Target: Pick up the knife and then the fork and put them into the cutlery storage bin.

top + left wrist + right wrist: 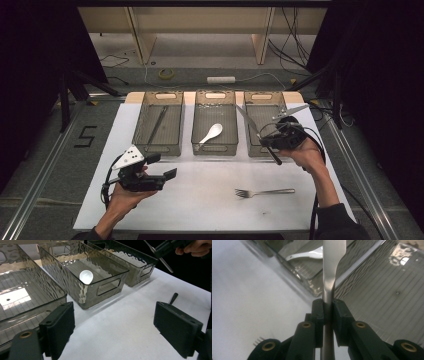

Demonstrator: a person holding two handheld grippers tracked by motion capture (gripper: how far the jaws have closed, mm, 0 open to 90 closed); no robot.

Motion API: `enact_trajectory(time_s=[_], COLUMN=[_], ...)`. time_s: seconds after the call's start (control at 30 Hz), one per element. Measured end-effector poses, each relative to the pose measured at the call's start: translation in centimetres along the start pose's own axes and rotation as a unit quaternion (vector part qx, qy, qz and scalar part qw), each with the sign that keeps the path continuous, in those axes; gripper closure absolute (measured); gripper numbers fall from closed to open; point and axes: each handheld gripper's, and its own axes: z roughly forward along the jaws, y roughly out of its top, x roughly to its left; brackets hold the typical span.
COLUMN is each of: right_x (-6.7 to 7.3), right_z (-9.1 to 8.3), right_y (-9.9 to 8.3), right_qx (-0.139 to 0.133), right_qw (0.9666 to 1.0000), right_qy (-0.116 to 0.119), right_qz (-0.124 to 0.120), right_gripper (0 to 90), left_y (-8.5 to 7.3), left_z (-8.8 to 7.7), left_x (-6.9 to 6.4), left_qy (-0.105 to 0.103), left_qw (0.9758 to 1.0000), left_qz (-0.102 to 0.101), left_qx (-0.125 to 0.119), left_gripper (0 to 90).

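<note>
The right claw point(268, 137) is gripping a knife point(331, 270) above the right-hand bin point(265, 150); next it needs lowering in. The left claw point(115, 327) is hanging open, well apart.

Three bins stood in a row along the far side of the table point(210, 200). The left bin point(159, 146) held chopsticks point(157, 126), the middle bin point(215, 147) a spoon point(212, 133). Over the right bin point(263, 116) the right gripper point(270, 141) held a knife point(247, 120) clamped between its jaws. A fork point(264, 192) lay near right on the table, the left gripper point(161, 166) near left.
</note>
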Motion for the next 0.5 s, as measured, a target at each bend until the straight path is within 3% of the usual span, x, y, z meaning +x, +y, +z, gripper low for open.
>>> enact_trajectory(time_s=[0.5], right_x=[-2.8], right_z=[0.4], right_y=[2.6], right_qx=[-0.030], right_qw=[0.9980], right_qy=[-0.034], right_qz=[0.044], right_gripper=[80.8], left_y=[0.0], left_z=[0.1], left_x=[-0.2], left_qy=[0.000], left_qw=[1.0000], left_qz=[0.000], left_qx=[-0.003], left_gripper=[16.5])
